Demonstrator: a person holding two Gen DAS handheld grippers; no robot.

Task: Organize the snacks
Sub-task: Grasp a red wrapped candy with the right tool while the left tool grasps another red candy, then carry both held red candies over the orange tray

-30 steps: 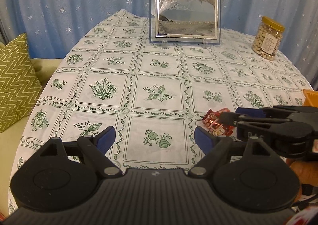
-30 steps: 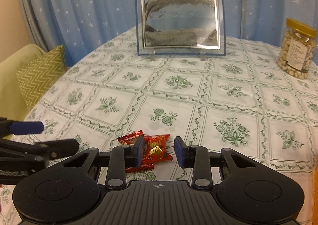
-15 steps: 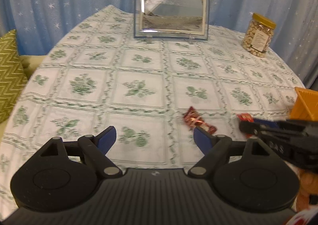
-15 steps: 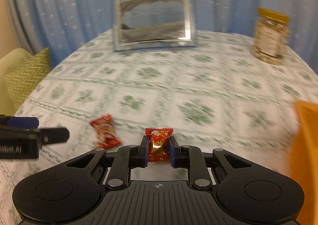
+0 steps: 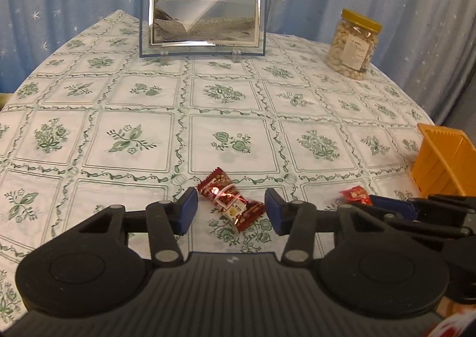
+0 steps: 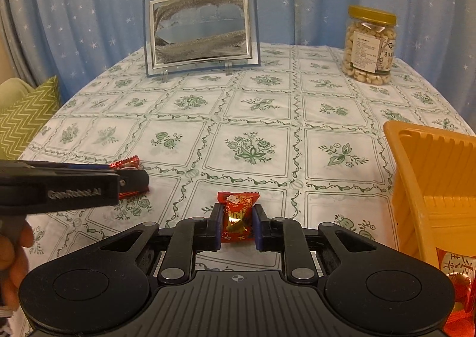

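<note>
While we look along the left gripper (image 5: 231,212), we see a long red candy (image 5: 231,202) lying on the desk (image 5: 148,116), which has a white cloth with green flowers. The candy sits between the two blue fingers (image 5: 187,212). The fingers have just been closing in, but they stand a little way off the candy on each side and do not press it. We take the orange basket (image 5: 440,164) as our landmark. The long candy lies well to the left of the basket. A small red candy (image 5: 355,195) is held up just left of the basket, in the tips of the right gripper (image 5: 374,203). A jar of nuts (image 5: 352,45) stands far behind the basket, and a picture frame (image 5: 203,8) stands far behind and to the left of it.

When we look along the right gripper (image 6: 237,225), its fingers (image 6: 215,226) are pressed tight on the small red candy (image 6: 238,218), one on each side. The candy is off the cloth. The orange basket (image 6: 410,176) is close on the right of it. More red packets (image 6: 455,274) lie inside the basket. Far to the left of the basket we see the left gripper (image 6: 131,179) from the side, with the long red candy (image 6: 125,163) peeking out behind it. We see a hand (image 6: 12,259) there too. A green pillow (image 6: 26,116) sits past the desk edge, far left of the basket.
</note>
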